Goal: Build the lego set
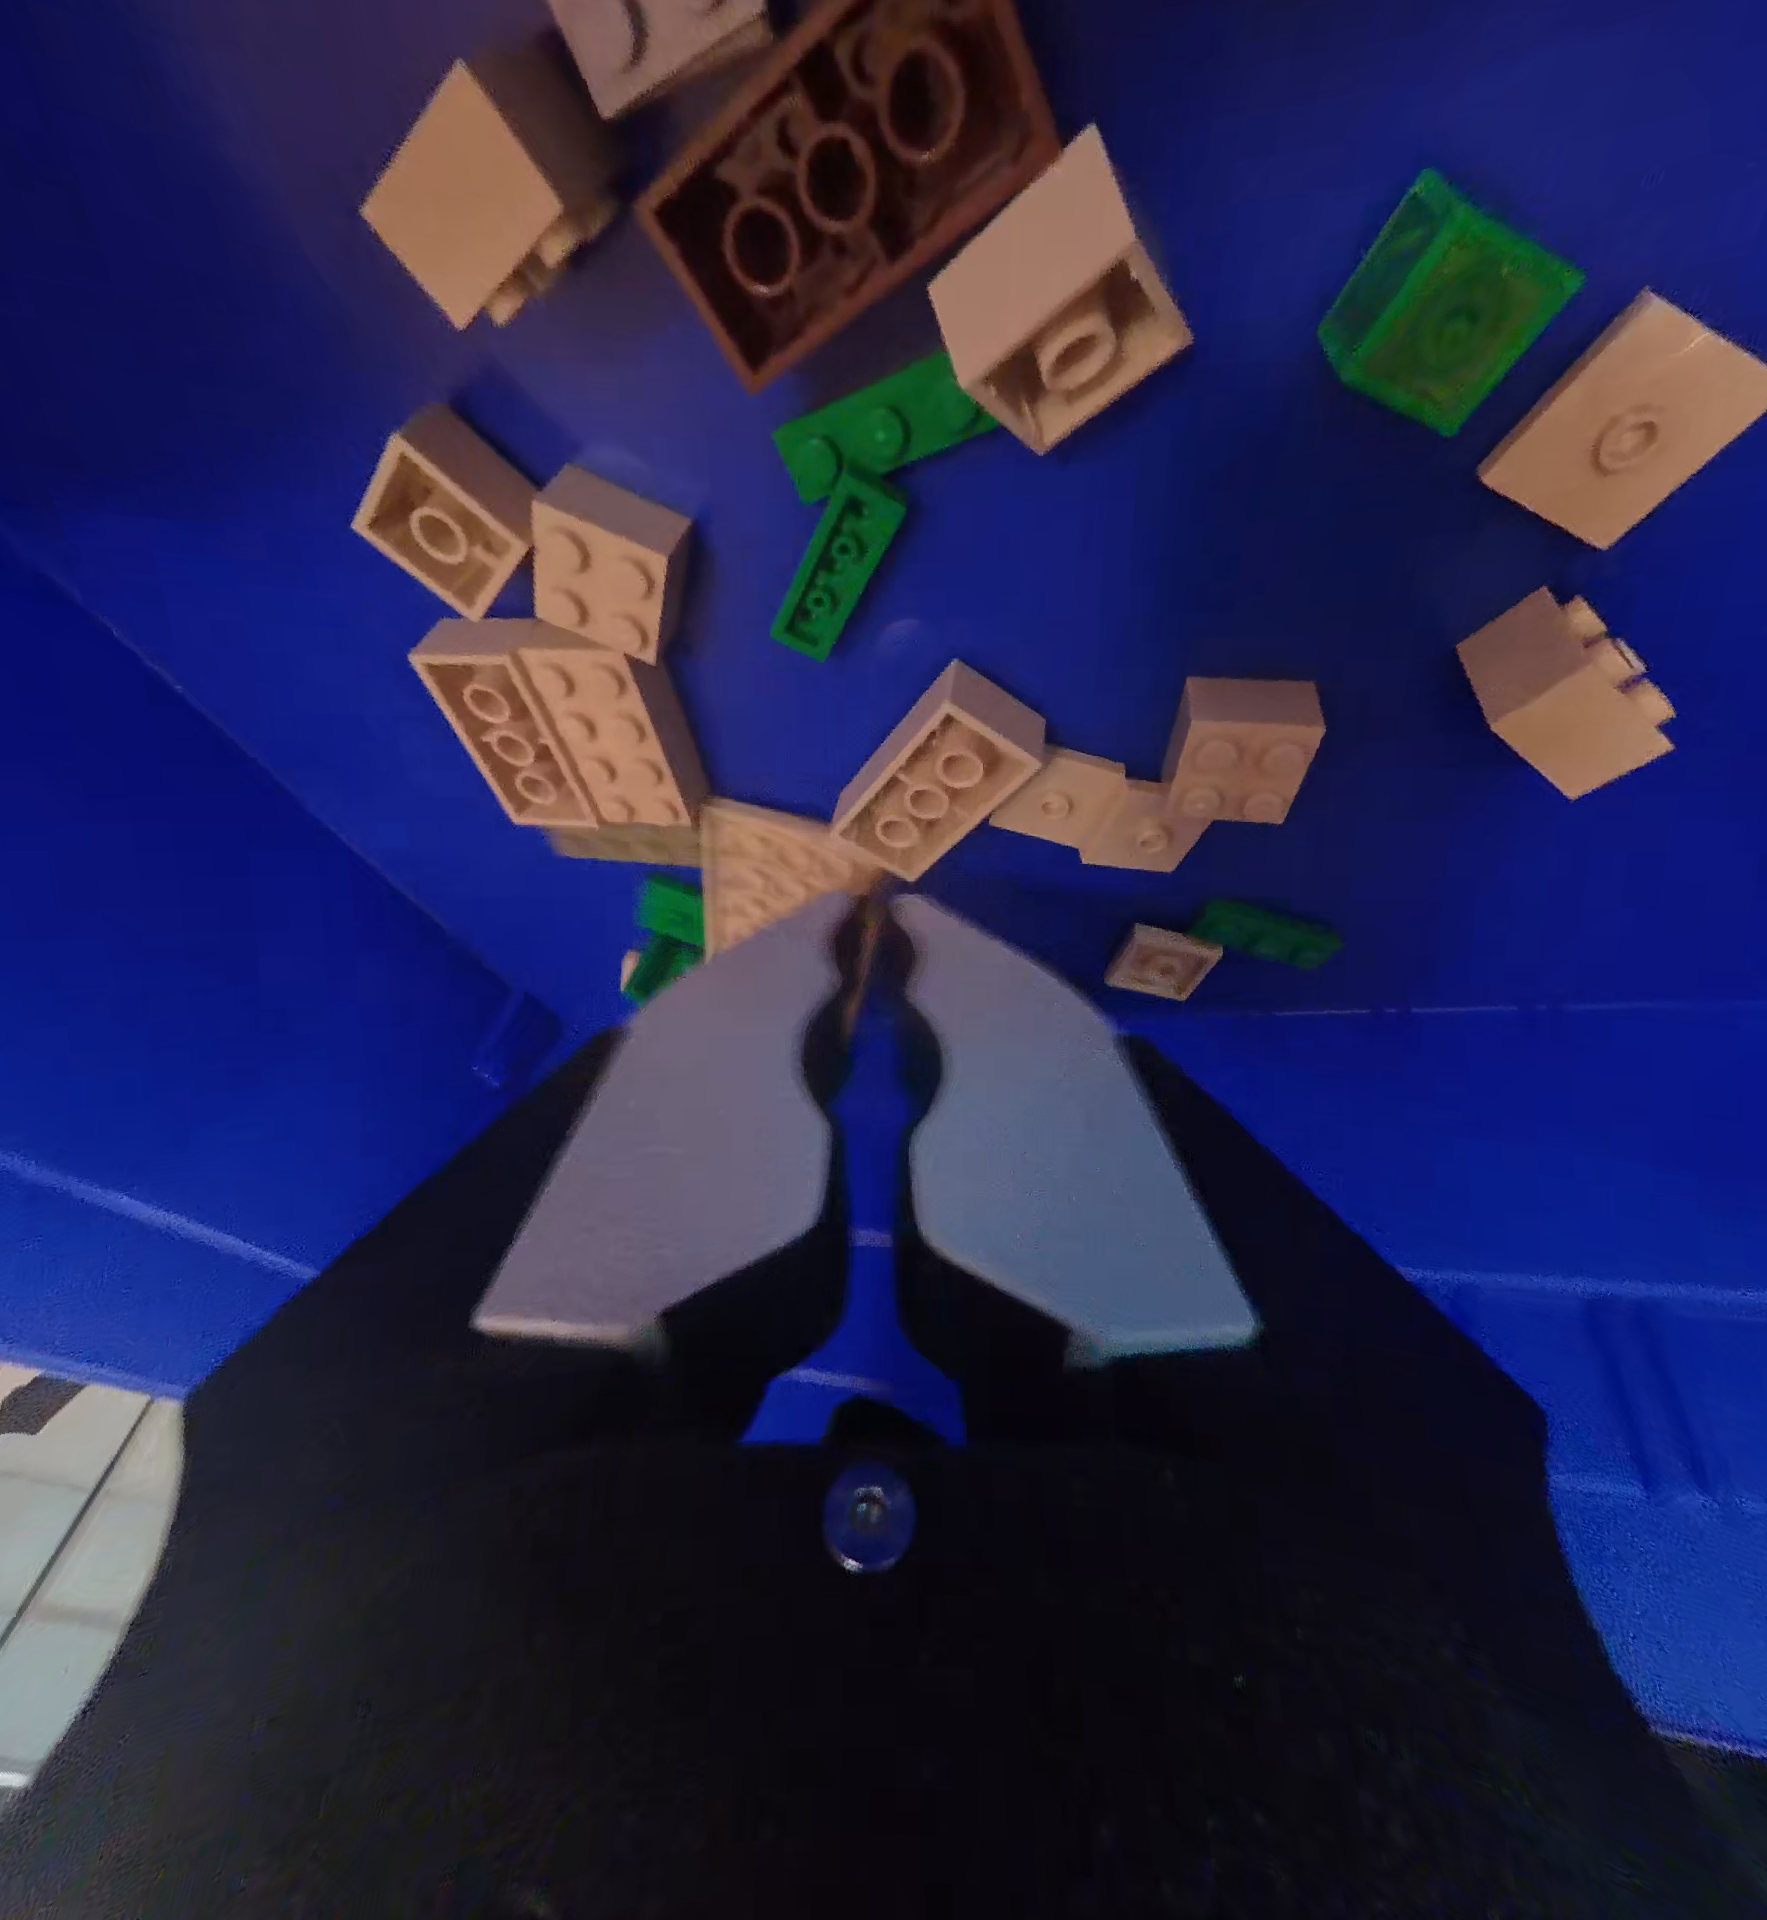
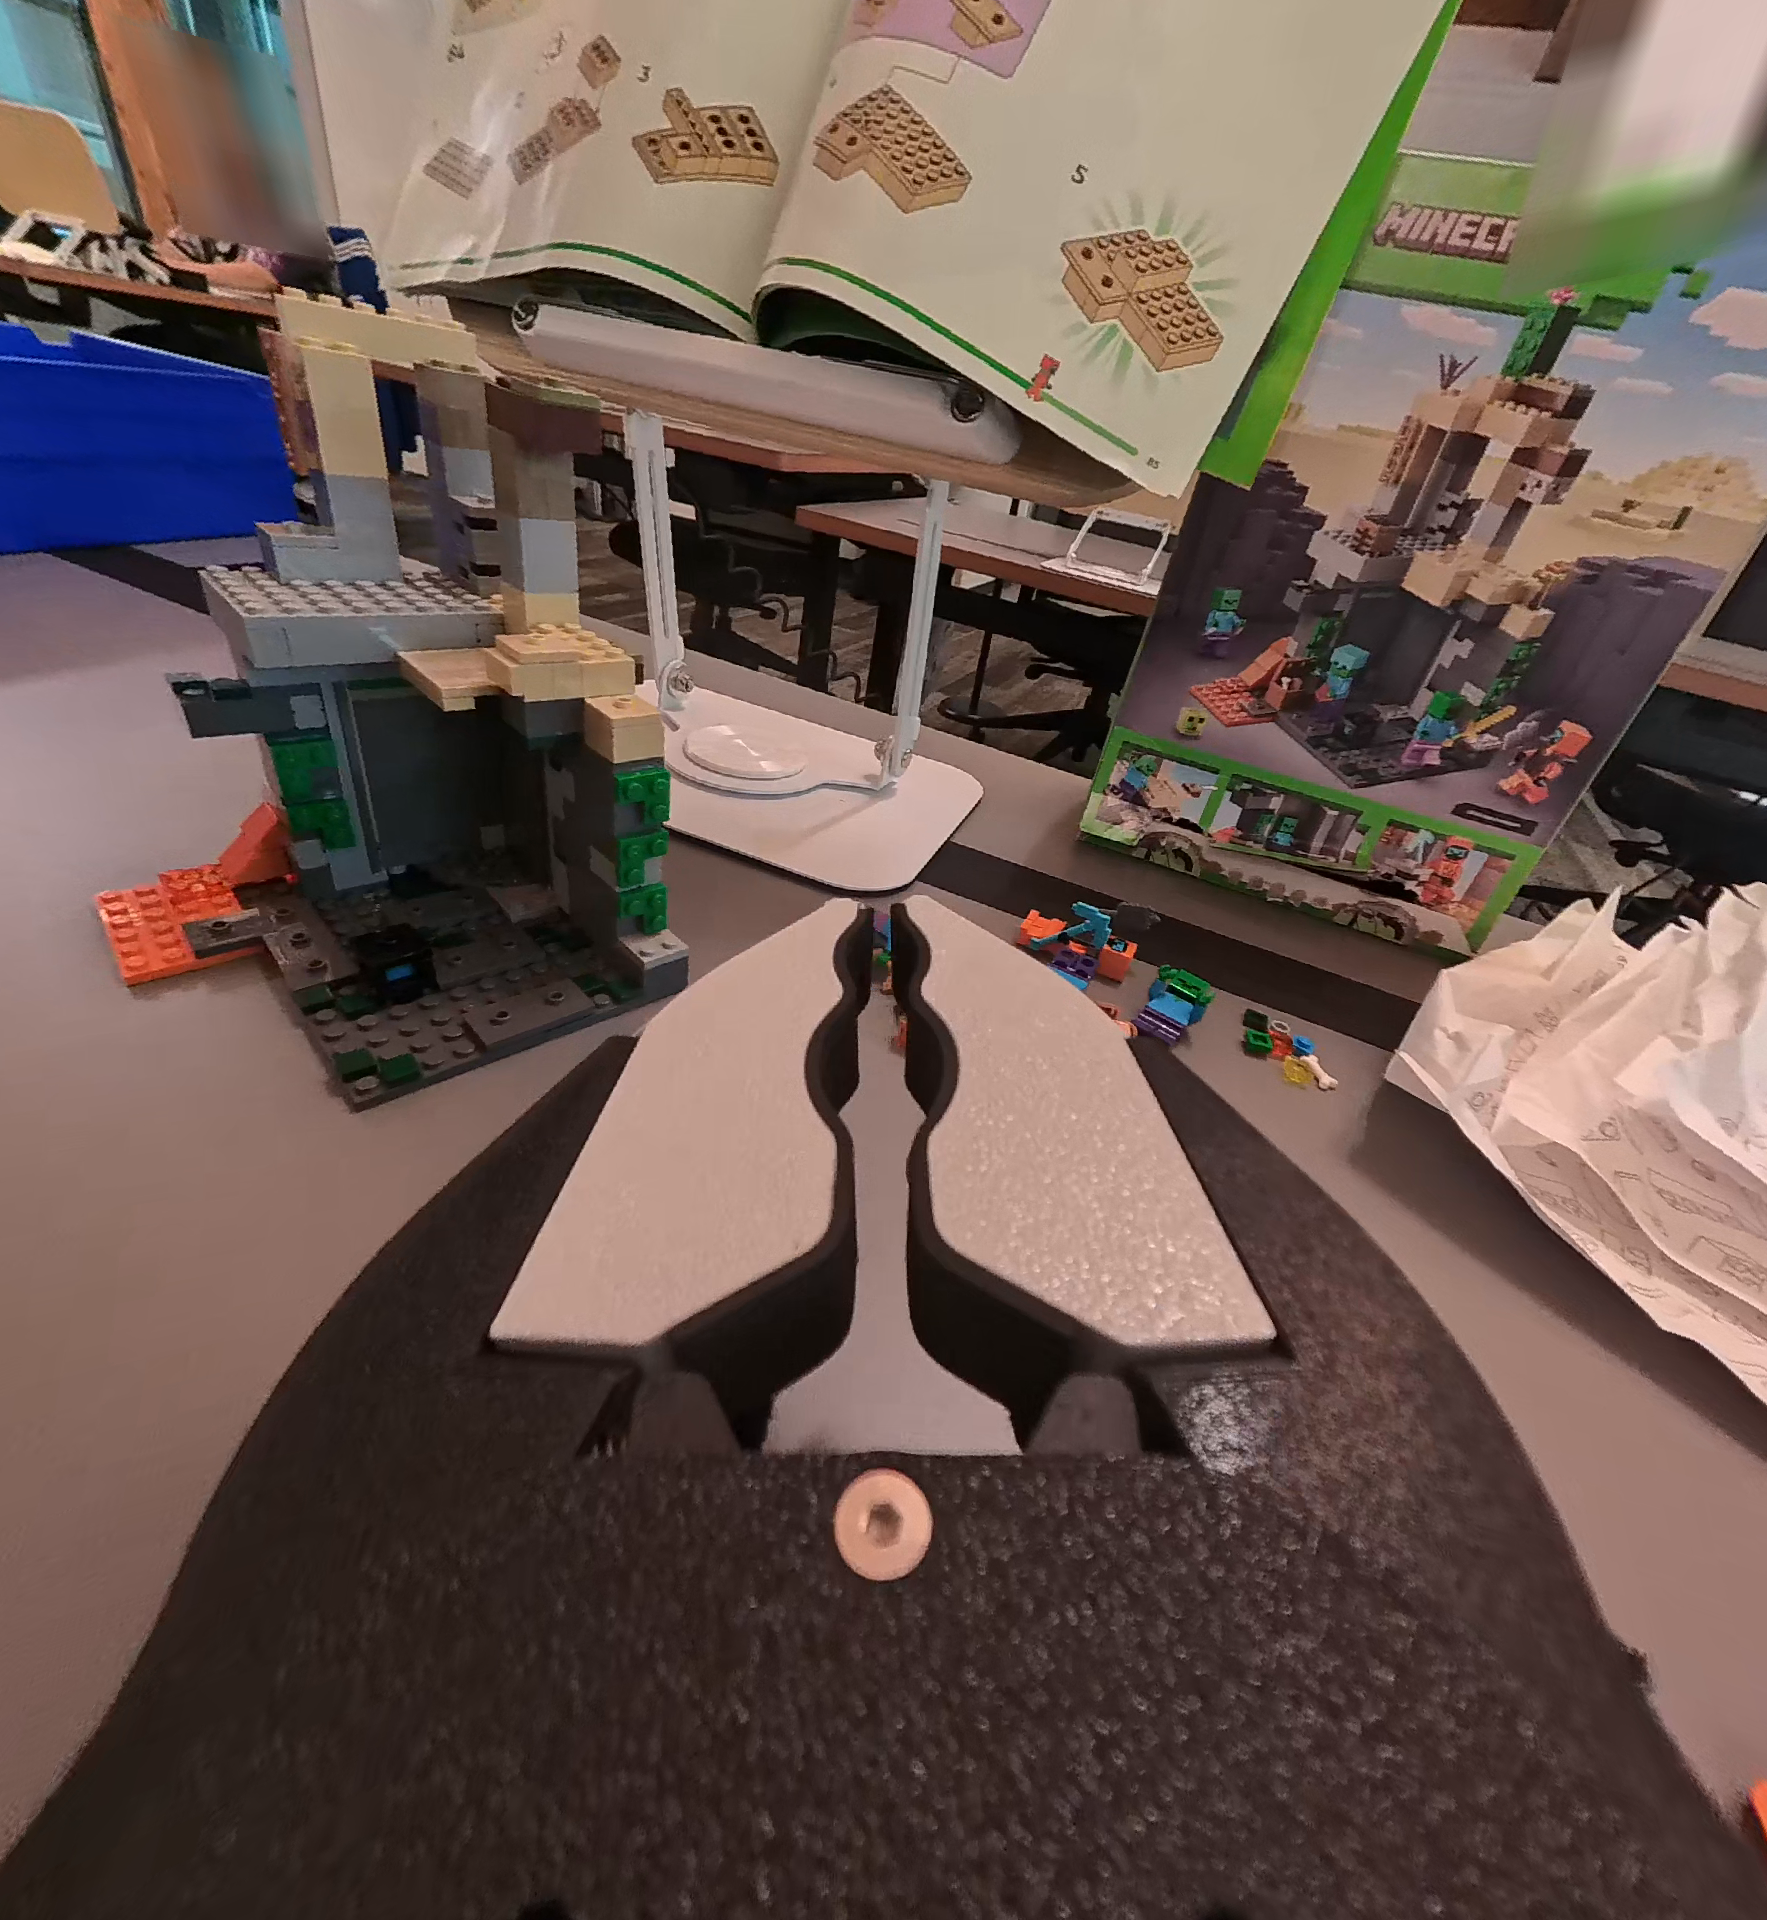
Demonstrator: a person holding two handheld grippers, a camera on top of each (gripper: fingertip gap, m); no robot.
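My left gripper (image 1: 871, 914) points steeply downward, its black body filling the lower part of my left wrist view. Its two grey fingers (image 1: 692, 1122) converge toward the tips, which sit almost together with only a thin slit between them. Something thin and tan seems caught in that slit, though blur keeps me from being sure what it is. My right gripper (image 2: 881, 914) is held low and nearly level, aimed straight ahead. Its grey fingers (image 2: 1055, 1143) are likewise drawn nearly together, leaving a narrow wavy gap along their inner edges, and nothing sits between the tips. A bolt head shows at the centre of each gripper's body.
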